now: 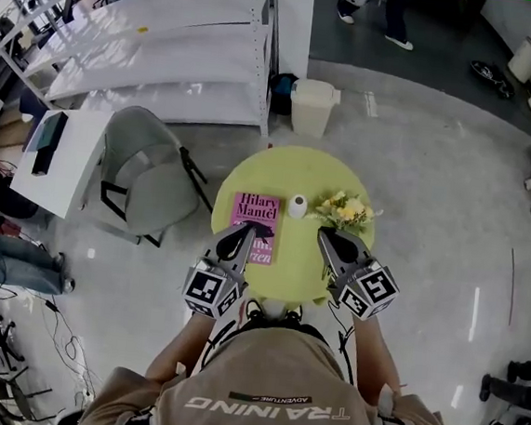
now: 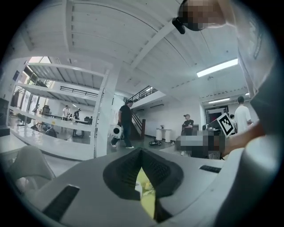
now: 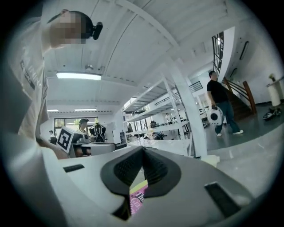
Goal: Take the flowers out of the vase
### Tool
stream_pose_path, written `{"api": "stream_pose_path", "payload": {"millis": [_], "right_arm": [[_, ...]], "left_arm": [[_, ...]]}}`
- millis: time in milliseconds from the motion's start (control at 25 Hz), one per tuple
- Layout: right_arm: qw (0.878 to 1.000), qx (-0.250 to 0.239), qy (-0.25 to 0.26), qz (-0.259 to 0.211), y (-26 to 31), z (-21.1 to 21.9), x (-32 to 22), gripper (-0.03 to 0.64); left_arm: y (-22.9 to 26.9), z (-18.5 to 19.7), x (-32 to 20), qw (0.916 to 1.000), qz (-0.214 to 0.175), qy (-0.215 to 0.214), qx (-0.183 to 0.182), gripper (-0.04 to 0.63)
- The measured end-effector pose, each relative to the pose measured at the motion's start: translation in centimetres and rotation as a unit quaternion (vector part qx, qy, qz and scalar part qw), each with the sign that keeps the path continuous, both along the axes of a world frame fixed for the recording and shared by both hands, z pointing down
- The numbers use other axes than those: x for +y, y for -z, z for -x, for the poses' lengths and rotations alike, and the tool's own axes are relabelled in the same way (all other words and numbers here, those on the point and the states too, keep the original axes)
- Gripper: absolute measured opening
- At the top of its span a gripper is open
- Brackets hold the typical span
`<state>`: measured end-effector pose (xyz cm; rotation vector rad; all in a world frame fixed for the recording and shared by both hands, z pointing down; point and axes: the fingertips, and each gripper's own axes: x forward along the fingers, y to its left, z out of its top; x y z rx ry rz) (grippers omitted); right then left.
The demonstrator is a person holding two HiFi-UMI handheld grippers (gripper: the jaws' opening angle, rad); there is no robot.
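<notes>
Hiding part of the "Hilary Mantel" book [image 1: 252, 210], the left claw [image 1: 262, 226] is closed, empty. The right claw [image 1: 323, 231] is too. The flowers [image 1: 343, 208] hide the vase.

grey chair [image 1: 148, 172], white shelving [image 1: 169, 48], pale polished floor [image 1: 433, 223]

Between the left gripper [image 1: 253, 227] and the right gripper [image 1: 325, 232] a bare strip of the round table [image 1: 298, 168] is open. The white vase [image 1: 296, 205] stands just ahead of that gap. The pink book [image 1: 250, 213] lies flat below and ahead of the left gripper. The flowers [image 1: 343, 208] sit just ahead of the right gripper. Beyond the white vase the tabletop is bare to the far rim. A grey chair [image 1: 148, 175] stands off the left gripper's outer side. A white bin [image 1: 311, 107] stands beyond the far rim.
</notes>
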<state>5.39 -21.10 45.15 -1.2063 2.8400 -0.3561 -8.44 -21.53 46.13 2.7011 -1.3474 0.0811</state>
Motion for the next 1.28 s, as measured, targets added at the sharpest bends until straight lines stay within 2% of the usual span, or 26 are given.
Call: {"api": "stream_pose_path", "payload": {"millis": [320,720,880,1280], "right_arm": [[0.999,0.014,0.026,-0.038,3.8,1.6,0.7,-0.002],[0.997,0.018,0.056,-0.058,6.1,3.6,1.2,-0.002],[0.997,0.012,0.056,-0.060,6.4,3.9,1.4,-0.002],[0.995,0.032,0.067,-0.063,5.6,4.8,2.3,-0.002]], "left_arm": [[2.8,0.6,0.5,0.9997,-0.020,0.011,-0.002,0.009],[5.9,1.7,0.8,0.9988,-0.044,0.021,-0.003,0.009],[5.9,1.8,1.1,0.9988,-0.042,0.023,-0.001,0.009],[5.2,2.5,1.6,0.9990,-0.036,0.027,-0.004,0.009]]}}
